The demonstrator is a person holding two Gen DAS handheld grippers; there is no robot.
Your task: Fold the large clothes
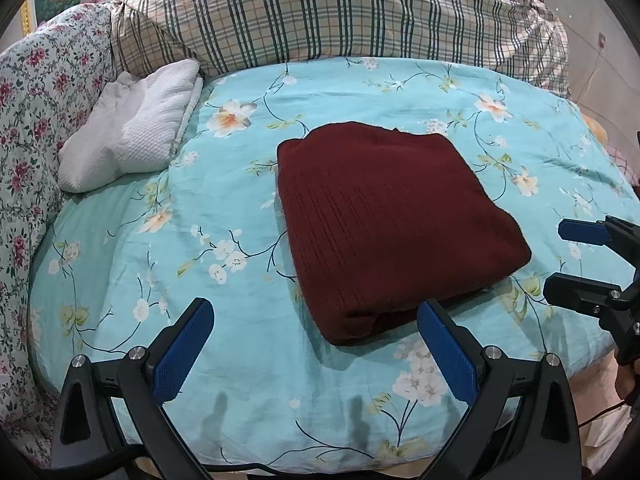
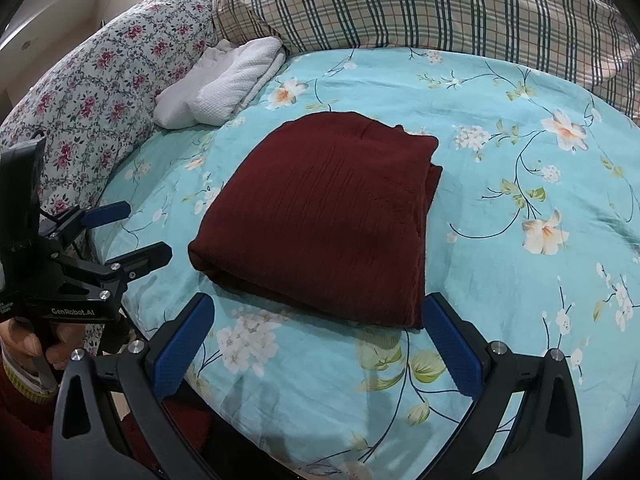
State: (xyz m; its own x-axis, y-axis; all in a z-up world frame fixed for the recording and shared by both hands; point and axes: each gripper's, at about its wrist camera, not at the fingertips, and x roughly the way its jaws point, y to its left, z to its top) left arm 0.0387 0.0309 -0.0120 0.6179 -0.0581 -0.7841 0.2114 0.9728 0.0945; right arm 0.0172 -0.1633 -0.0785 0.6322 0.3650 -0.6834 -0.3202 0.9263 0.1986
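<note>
A dark red knitted garment [image 1: 384,224] lies folded into a thick rectangle on the turquoise floral bedsheet [image 1: 200,208]; it also shows in the right wrist view [image 2: 324,216]. My left gripper [image 1: 316,316] is open and empty, just in front of the garment's near edge, its right finger beside the front corner. My right gripper [image 2: 320,312] is open and empty, its fingers framing the garment's near edge. The right gripper shows at the right edge of the left wrist view [image 1: 576,256], and the left gripper at the left of the right wrist view [image 2: 132,232].
A folded white textured cloth [image 1: 136,128] lies at the back left of the bed. A plaid quilt [image 1: 340,12] is piled along the back. A pink-flowered pillow [image 1: 36,120] lies on the left. The bed's front edge runs just below the grippers.
</note>
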